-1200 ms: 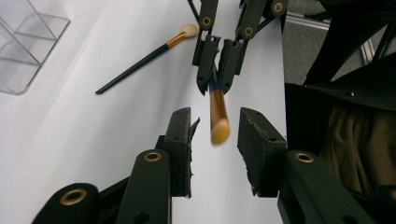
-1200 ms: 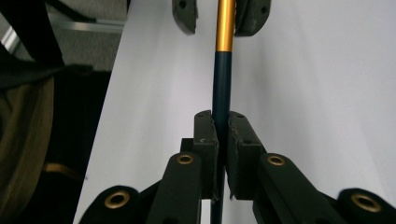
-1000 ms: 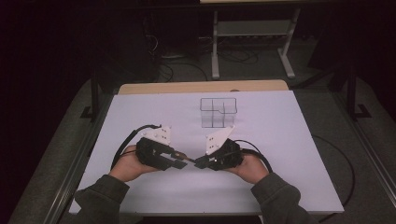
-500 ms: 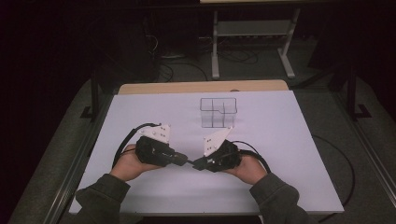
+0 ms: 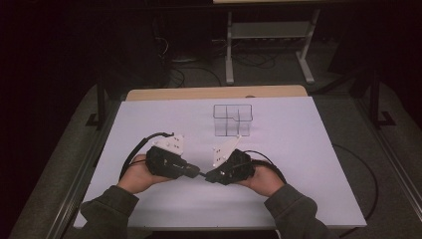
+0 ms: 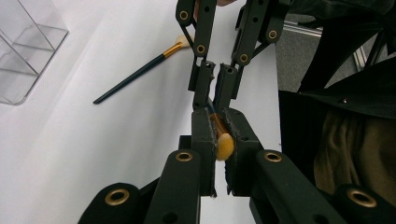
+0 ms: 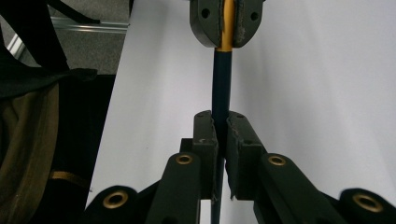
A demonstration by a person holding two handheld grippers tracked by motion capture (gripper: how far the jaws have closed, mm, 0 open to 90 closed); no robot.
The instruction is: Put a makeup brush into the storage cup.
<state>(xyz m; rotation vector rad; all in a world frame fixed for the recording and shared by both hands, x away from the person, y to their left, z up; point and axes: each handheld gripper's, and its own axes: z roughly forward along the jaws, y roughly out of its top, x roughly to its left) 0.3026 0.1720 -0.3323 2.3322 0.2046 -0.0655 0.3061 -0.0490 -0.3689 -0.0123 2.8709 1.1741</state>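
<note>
Two brushes: one (image 6: 219,135) clamped by both grippers' fingers (image 5: 193,173) (image 5: 211,177), one (image 6: 140,72) on table (image 5: 298,149); one clear organizer (image 5: 233,119).

The right gripper (image 7: 219,133) rises from the bottom edge with its two black jaws closed on the dark blue, slender handle of a brush (image 7: 221,79). The handle runs straight up from them to a gold metal ferrule, which sits clamped between the dark jaws of the left gripper (image 7: 227,23) at the top edge. Beneath lies the white table (image 7: 317,93); its edge runs along the left, beside a dark sleeve (image 7: 28,130).
</note>
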